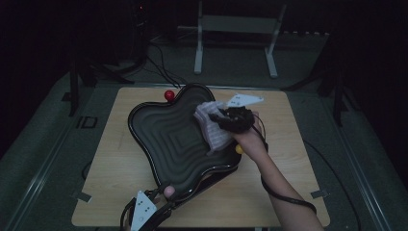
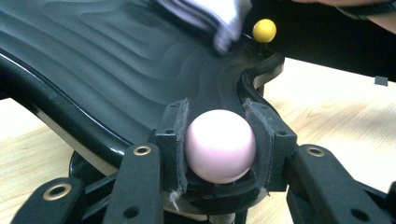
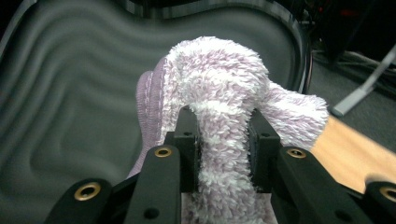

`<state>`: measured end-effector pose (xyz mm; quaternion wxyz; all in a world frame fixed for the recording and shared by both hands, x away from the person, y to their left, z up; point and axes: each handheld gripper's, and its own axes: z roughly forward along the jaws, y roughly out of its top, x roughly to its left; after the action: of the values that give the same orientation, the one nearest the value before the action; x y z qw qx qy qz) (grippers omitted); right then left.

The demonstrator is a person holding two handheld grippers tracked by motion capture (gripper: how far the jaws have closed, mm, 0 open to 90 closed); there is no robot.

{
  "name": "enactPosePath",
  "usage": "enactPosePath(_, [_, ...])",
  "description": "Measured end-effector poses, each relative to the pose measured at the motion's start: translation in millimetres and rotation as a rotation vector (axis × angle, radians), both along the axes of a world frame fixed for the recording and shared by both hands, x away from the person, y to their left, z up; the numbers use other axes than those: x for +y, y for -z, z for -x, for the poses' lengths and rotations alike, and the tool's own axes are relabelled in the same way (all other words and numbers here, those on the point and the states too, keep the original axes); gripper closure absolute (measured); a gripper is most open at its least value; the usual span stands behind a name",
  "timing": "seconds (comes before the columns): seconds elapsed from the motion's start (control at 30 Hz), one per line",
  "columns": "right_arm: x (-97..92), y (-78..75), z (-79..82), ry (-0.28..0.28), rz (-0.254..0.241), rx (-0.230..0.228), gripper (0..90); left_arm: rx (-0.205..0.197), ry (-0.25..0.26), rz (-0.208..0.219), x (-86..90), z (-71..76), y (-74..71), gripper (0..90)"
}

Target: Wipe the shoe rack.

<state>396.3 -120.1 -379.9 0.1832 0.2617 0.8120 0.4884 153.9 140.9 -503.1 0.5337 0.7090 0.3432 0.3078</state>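
A large black wavy-edged tray with ridged steps inside lies on the wooden table. My right gripper is shut on a fluffy purple-and-white striped cloth, which hangs over the tray's right side; the cloth bulges up between the pads in the right gripper view. At the tray's near edge, my left gripper is shut on a pale pink ball knob fixed to the rim. A yellow ball knob and a red ball knob stand on other points of the rim.
The wooden table has bare surface left and right of the tray. Cables trail from the grippers over the near edge. A white metal stand and dark tripod legs stand on the floor beyond the table.
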Motion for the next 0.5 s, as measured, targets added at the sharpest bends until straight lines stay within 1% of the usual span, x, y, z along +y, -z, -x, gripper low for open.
enactPosePath(0.1, [17.0,-14.6,-11.3,0.003,-0.002,-0.023,70.9,0.000,0.000,0.000,0.3,0.1,0.1,60.0])
enactPosePath(0.17, [29.3,-22.7,-19.3,0.004,-0.016,-0.021,70.9,0.001,0.000,-0.001,0.1,0.1,0.0,60.0])
enactPosePath(0.27, [47.6,-30.0,-30.3,0.000,-0.014,-0.024,70.9,-0.001,0.001,0.000,0.3,0.3,0.2,60.0])
enactPosePath(0.3, [54.3,-31.6,-34.2,0.000,-0.014,-0.019,70.9,-0.001,0.001,0.000,0.5,0.3,0.3,60.0])
enactPosePath(0.33, [59.6,-32.4,-36.8,0.003,-0.002,-0.022,70.9,0.000,0.003,0.001,0.8,0.4,0.3,60.0])
enactPosePath(0.4, [66.9,-32.0,-41.9,0.011,0.008,-0.021,70.9,-0.001,0.007,0.002,1.5,0.4,0.5,60.0])
enactPosePath(0.43, [70.1,-30.8,-45.1,0.016,0.011,-0.016,70.9,-0.001,0.007,0.003,1.4,0.6,0.6,60.0])
enactPosePath(0.47, [72.8,-28.5,-48.5,0.023,0.026,-0.013,70.9,-0.002,0.007,0.001,1.4,0.9,0.6,60.0])
enactPosePath(0.5, [75.7,-24.7,-51.8,0.027,0.042,-0.001,70.9,-0.001,0.008,0.002,1.6,0.9,0.4,60.0])
